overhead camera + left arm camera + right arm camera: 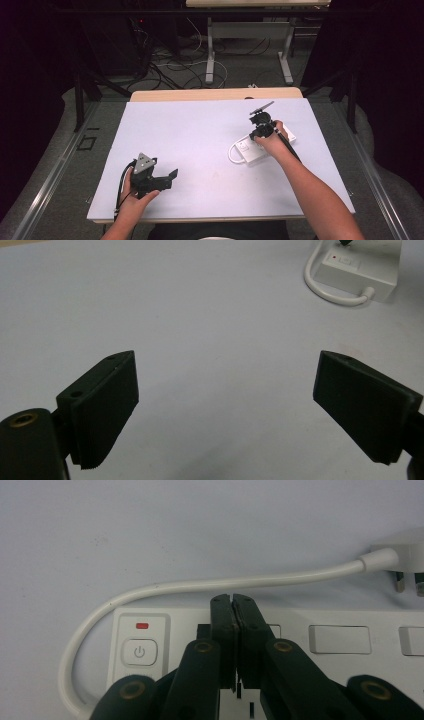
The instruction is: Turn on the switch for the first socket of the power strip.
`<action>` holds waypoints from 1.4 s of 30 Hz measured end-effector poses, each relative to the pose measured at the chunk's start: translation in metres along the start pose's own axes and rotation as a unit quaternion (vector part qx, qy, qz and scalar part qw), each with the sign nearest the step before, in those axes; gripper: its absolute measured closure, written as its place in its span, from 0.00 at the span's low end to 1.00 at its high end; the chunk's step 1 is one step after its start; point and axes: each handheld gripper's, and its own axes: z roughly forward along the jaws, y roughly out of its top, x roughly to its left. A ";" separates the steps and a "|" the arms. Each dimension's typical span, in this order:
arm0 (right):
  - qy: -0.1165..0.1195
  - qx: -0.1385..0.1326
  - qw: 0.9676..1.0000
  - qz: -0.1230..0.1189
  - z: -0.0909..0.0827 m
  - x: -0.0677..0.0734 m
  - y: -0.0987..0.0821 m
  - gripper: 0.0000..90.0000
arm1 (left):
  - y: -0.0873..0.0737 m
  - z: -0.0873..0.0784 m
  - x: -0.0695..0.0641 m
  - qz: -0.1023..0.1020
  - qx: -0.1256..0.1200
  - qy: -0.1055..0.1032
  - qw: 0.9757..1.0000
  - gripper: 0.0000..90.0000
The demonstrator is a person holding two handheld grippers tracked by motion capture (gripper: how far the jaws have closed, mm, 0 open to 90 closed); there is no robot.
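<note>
In the high view, a pale lilac-white sheet covering the table [200,150] takes up the middle of the frame. At lower left, the person's left hand [134,197] holds the black left gripper [170,178], its jaws pointing toward the right of the frame and spread wide apart over bare sheet, gripping nothing. At right of centre, the right hand [270,145] holds the black right gripper [260,131] down over a white rectangular plastic power strip [250,150], which lies on the sheet with its white cable [232,155] looped at its left end.

In the left gripper view, the two black jaws rise from the lower left and lower right corners, far apart, with only the sheet between them. The power strip [362,272] sits in the upper right corner, its cable [320,285] curling round beneath it.

In the right gripper view, the jaws stand pressed together at centre, tips closed with no visible gap, low over the power strip's top face [340,640]; whether they touch it I cannot tell. To their left are a rounded power button [139,652] and a small red light [142,626]. The cable [225,585] arcs above toward a white plug [400,560] at the right edge.
</note>
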 end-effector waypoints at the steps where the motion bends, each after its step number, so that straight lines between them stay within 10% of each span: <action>1: 0.000 0.000 1.000 0.001 0.000 0.000 0.000 0.98 | 0.000 0.000 0.000 0.001 0.000 0.000 1.000 0.12; 42: 0.001 -0.001 1.000 0.006 0.000 0.000 -0.001 0.99 | 0.000 0.000 0.000 0.002 0.001 0.000 1.000 0.12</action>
